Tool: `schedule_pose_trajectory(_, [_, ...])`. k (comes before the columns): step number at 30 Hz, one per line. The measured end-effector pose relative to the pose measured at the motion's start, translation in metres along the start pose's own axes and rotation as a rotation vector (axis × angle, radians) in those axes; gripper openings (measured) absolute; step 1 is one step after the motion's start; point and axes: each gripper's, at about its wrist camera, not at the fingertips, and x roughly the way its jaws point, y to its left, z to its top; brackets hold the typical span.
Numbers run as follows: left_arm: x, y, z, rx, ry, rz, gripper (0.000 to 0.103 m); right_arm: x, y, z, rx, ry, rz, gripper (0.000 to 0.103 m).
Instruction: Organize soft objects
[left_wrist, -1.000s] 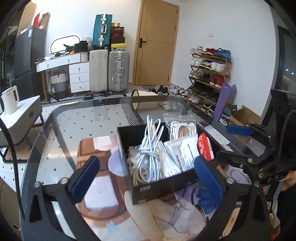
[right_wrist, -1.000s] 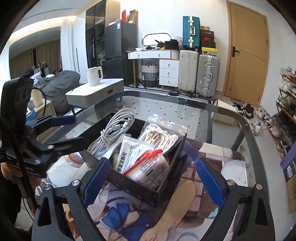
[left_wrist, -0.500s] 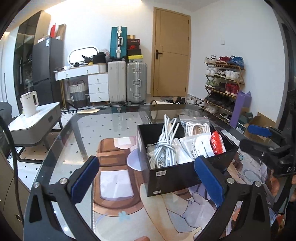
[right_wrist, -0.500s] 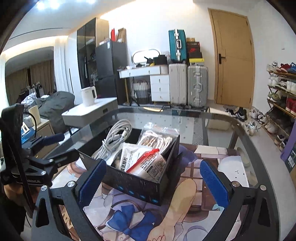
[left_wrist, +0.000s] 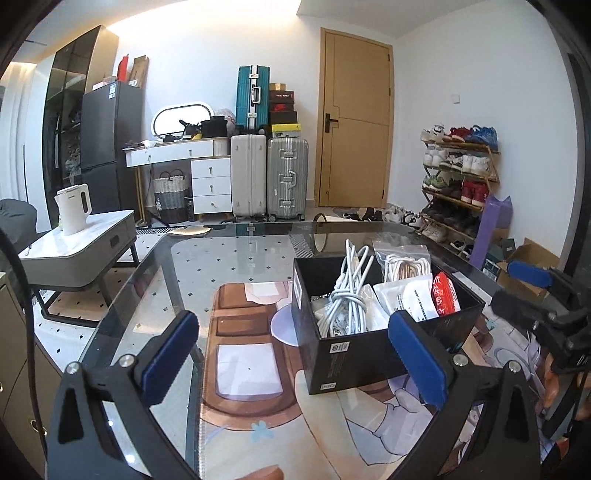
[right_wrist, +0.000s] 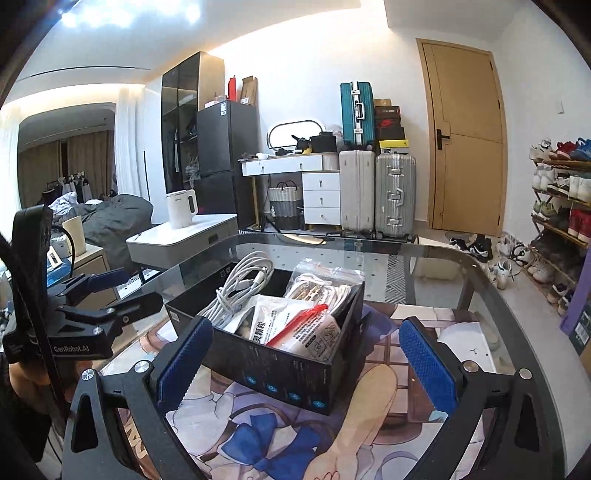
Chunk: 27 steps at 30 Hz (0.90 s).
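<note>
My left gripper (left_wrist: 291, 354) and right gripper (right_wrist: 304, 360) hang wide apart, holding nothing; the cables stand packed in the black box (right_wrist: 295, 373) mid-table, so nothing spills.

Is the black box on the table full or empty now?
Full. The black box holds a white cable bundle and several plastic packets, some rising above its rim.

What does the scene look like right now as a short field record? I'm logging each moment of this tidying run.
surface: glass table with printed mat
container: black box on the mat
contents: white cable bundle, bagged cable, white pouches
left tongs: open, empty, short of the box
right tongs: open, empty, box ahead between the fingers
task state: items lie in the box
</note>
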Motion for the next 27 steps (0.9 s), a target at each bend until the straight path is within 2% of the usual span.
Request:
schedule_pose_trajectory(5, [-0.0017, -0.0013, -0.0006, 0.006, -0.010, 0.002, 0.103, -0.0002, 0.0067, -0.0031, -0.027, -0.007, 0.003, 0.102])
schedule_pose_trajectory(13, [-0.0020, -0.0075, -0.0005, 0.025, -0.009, 0.005, 0.103, -0.0031, 0.0006, -0.0035, 0.011, -0.023, -0.013, 0.102])
schedule_pose_trajectory(27, [0.0000, -0.0072, -0.0006, 0.019, 0.001, 0.006, 0.103, -0.0029, 0.0008, -0.0037, 0.000, -0.026, -0.025, 0.102])
